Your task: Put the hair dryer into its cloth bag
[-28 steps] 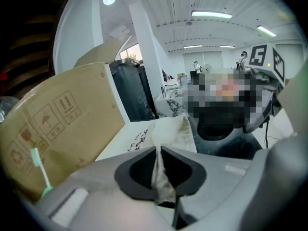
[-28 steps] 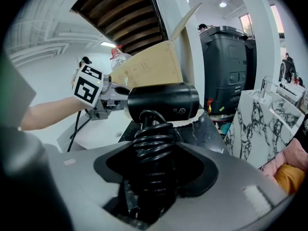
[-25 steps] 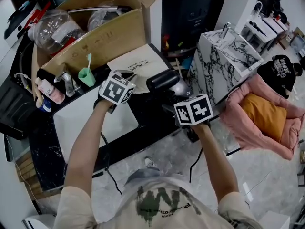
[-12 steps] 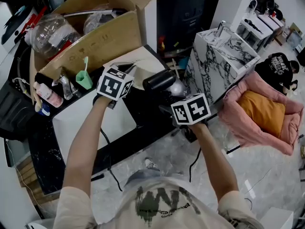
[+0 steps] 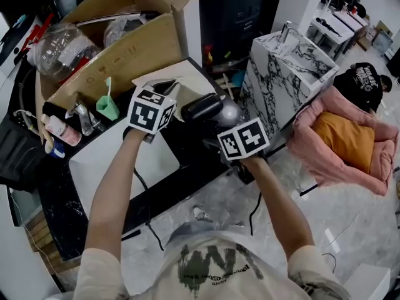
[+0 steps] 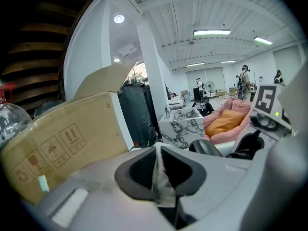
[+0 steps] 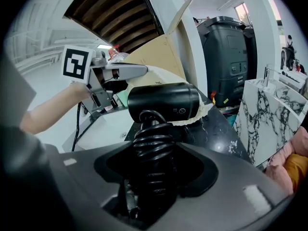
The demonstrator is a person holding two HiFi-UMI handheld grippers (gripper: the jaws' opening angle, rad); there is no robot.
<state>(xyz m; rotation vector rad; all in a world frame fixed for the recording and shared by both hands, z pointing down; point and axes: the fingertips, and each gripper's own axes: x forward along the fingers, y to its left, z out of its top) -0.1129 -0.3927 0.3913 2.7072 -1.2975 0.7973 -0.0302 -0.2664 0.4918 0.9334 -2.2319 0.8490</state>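
The left tongs (image 6: 158, 153) pinch an edge of the cloth bag (image 6: 163, 190). The right tongs (image 7: 155, 165) clamp the hair dryer (image 7: 163, 100) by its cord-wrapped handle.

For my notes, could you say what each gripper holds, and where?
Left gripper: cloth bag, by its edge. Right gripper: hair dryer, by its cord-wrapped handle.
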